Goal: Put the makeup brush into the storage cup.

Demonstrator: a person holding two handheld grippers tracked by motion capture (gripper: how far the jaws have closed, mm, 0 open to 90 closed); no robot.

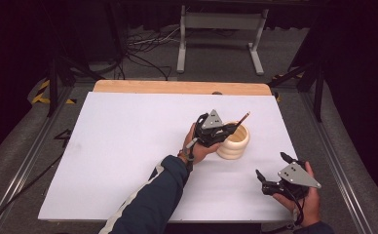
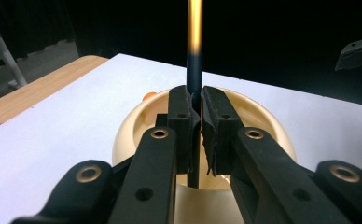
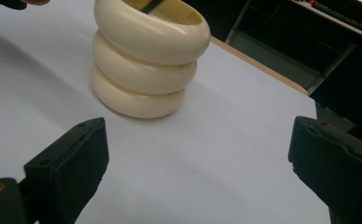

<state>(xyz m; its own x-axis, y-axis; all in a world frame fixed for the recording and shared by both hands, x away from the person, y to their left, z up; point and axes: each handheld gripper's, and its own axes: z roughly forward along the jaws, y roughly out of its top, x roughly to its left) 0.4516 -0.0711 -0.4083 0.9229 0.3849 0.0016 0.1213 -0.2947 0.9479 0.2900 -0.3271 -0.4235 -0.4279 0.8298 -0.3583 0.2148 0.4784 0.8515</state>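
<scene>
A cream holder (image 1: 236, 145) made of three stacked rings stands right of the white board's middle. My left gripper (image 1: 228, 127) hovers over its mouth, shut on a dark pencil (image 1: 243, 118) whose upper end slants up and to the right. In the left gripper view the pads (image 2: 216, 126) pinch the pencil (image 2: 194, 60) above the holder (image 2: 268, 123), and its lower end reaches into the opening. Near the front right corner my right gripper (image 1: 272, 165) stands open, holding nothing. In its own view the right gripper (image 3: 202, 154) faces the holder (image 3: 144, 60) from a short way off.
The white board (image 1: 128, 146) lies on a wooden table whose far edge (image 1: 177, 87) shows. A small orange thing (image 2: 149, 96) peeks from the holder's far rim. A metal stand (image 1: 221, 22) and cables (image 1: 143, 53) are on the floor behind.
</scene>
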